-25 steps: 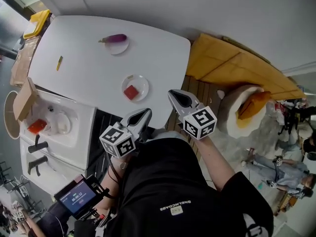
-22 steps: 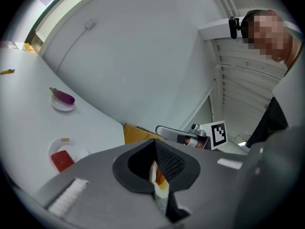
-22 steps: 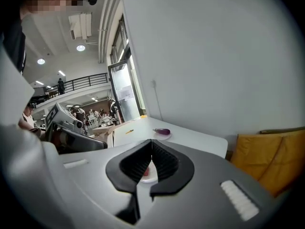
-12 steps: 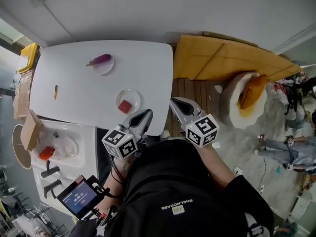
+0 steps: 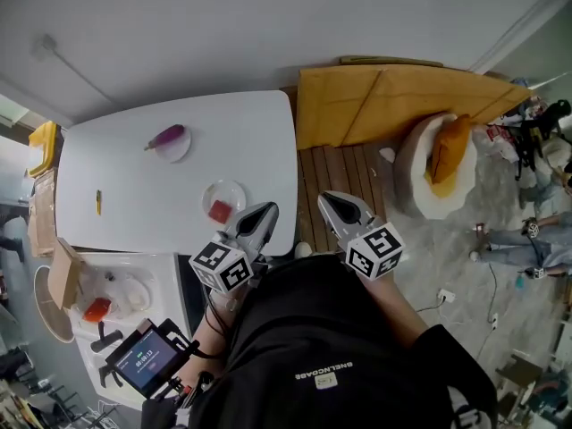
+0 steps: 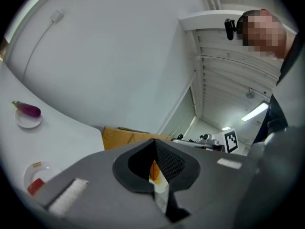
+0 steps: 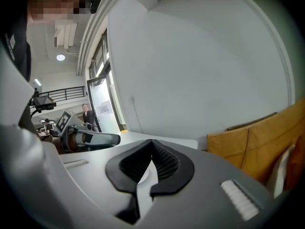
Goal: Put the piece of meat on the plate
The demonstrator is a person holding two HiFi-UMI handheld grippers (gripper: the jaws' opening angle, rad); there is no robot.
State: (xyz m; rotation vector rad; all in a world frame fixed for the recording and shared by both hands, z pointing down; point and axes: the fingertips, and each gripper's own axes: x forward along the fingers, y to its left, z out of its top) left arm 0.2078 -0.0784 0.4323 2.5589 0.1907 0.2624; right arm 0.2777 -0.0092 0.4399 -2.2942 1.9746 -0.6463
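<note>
A red piece of meat (image 5: 220, 211) lies on a small clear plate (image 5: 228, 189) near the white table's (image 5: 134, 177) front right corner. It also shows low at the left of the left gripper view, meat (image 6: 35, 186) on plate (image 6: 44, 167). My left gripper (image 5: 265, 210) hangs shut and empty just right of the plate, at the table's edge. My right gripper (image 5: 328, 200) is shut and empty over the wooden floor, right of the table. Both sets of jaws meet with nothing between them, left gripper (image 6: 153, 141) and right gripper (image 7: 152, 142).
A purple eggplant (image 5: 167, 137) rests on a second small plate at the table's far side. A yellow pen-like item (image 5: 98, 202) lies at its left. Yellow boards (image 5: 384, 105) lean on the wall; a round white seat with an orange cushion (image 5: 442, 155) stands right. A sink counter (image 5: 107, 298) is lower left.
The head view has swung, so the table slides left and looks smaller. Both grippers stay shut and empty near the table's right corner. The meat stays on its plate.
</note>
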